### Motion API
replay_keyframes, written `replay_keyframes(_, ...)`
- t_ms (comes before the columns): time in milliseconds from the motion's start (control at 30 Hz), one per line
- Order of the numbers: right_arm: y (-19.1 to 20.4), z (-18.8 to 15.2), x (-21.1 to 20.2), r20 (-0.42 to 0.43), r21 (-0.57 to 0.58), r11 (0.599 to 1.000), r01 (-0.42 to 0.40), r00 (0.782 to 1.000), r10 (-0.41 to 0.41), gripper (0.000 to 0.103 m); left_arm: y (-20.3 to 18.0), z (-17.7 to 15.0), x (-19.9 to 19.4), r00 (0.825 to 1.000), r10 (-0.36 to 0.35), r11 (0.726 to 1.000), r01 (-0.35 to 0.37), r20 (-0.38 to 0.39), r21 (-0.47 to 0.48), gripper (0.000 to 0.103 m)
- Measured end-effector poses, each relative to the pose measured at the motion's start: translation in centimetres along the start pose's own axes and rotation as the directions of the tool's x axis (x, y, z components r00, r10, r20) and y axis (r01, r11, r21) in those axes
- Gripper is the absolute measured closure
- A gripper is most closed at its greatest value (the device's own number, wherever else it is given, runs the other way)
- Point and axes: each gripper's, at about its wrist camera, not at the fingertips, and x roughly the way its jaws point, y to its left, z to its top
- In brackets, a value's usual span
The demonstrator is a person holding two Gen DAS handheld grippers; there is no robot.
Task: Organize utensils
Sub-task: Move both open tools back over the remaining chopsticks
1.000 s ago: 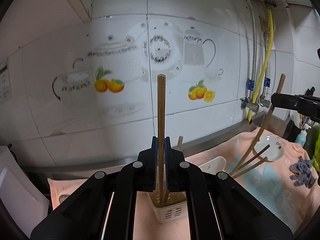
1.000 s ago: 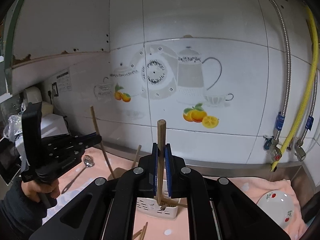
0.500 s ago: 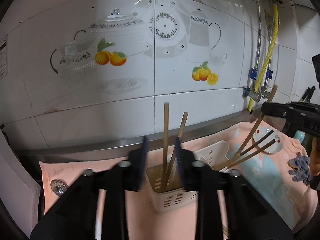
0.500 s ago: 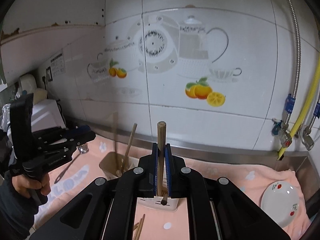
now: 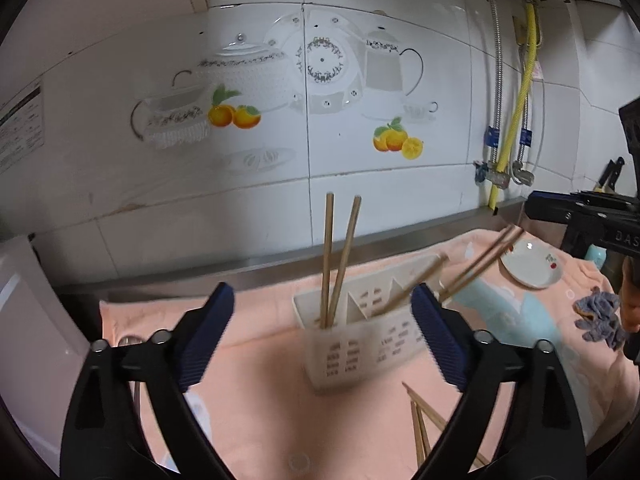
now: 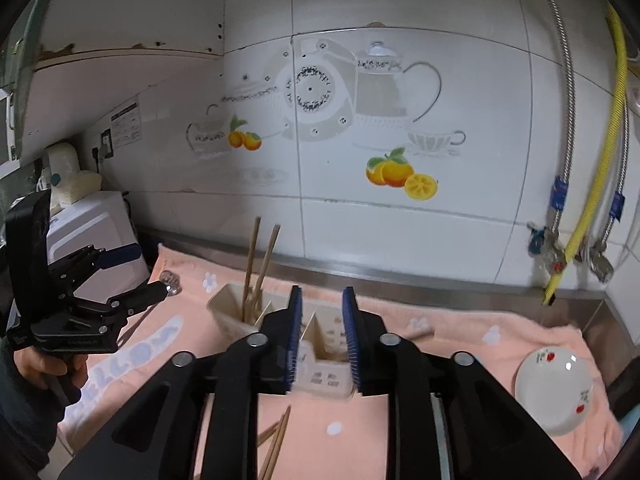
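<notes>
Left gripper [image 5: 322, 332] with jaws spread wide, grasping nothing, above the white utensil holder [image 5: 360, 344] on the pink towel [image 5: 260, 412] over the counter. Right gripper [image 6: 320, 336] with jaws parted, released, just over the same holder [image 6: 320, 372]. Two chopsticks [image 5: 334, 260] upright in the left compartment; more chopsticks [image 5: 476, 264] leaning out of the right end. Loose chopsticks [image 6: 276, 444] flat on the towel in front. Small white plate [image 6: 554, 392] off to the right
</notes>
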Motion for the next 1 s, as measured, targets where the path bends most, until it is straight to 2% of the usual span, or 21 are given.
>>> replay_keyframes(133, 0.9, -3.3, -0.9, -0.034, -0.005, 1.000, -0.013, 0.999, 0.013, 0.075, -0.5, -2.1, -1.2, 1.000, 0.008, 1.000, -0.008, -0.018, 0.007, 0.006)
replay_keyframes(200, 1.3, -5.4, -1.0, -0.066, 0.003, 1.000, -0.016, 0.998, 0.016, 0.070, -0.7, -3.2, -1.5, 0.999, 0.006, 1.000, -0.006, -0.034, 0.012, 0.005)
replay_keyframes(300, 1.9, -8.7, -1.1, -0.110, 0.020, 1.000, -0.018, 0.994, 0.020, 0.069, -1.0, -5.3, -2.1, 0.998, 0.012, 1.000, -0.011, -0.063, 0.010, 0.005)
replay_keyframes(600, 4.6, -18.3, 0.0, -0.264, 0.066, 0.998, -0.002, 0.964, 0.020, 0.069, -1.6, -10.1, -3.1, 0.991, 0.006, 1.000, -0.009, -0.131, -0.020, 0.005)
replay_keyframes(767, 5.5, -21.3, 0.4, -0.302, 0.106, 0.994, 0.001, 0.953, 0.031, 0.072, -1.7, -11.7, -3.6, 0.988, 0.002, 0.999, -0.008, -0.154, -0.035, 0.005)
replay_keyframes(1000, 5.8, -22.7, 1.1, -0.329, 0.132, 0.991, 0.004, 0.944, 0.040, 0.082, -1.9, -13.6, -4.1, 0.983, 0.018, 0.999, -0.025, -0.181, -0.035, 0.005)
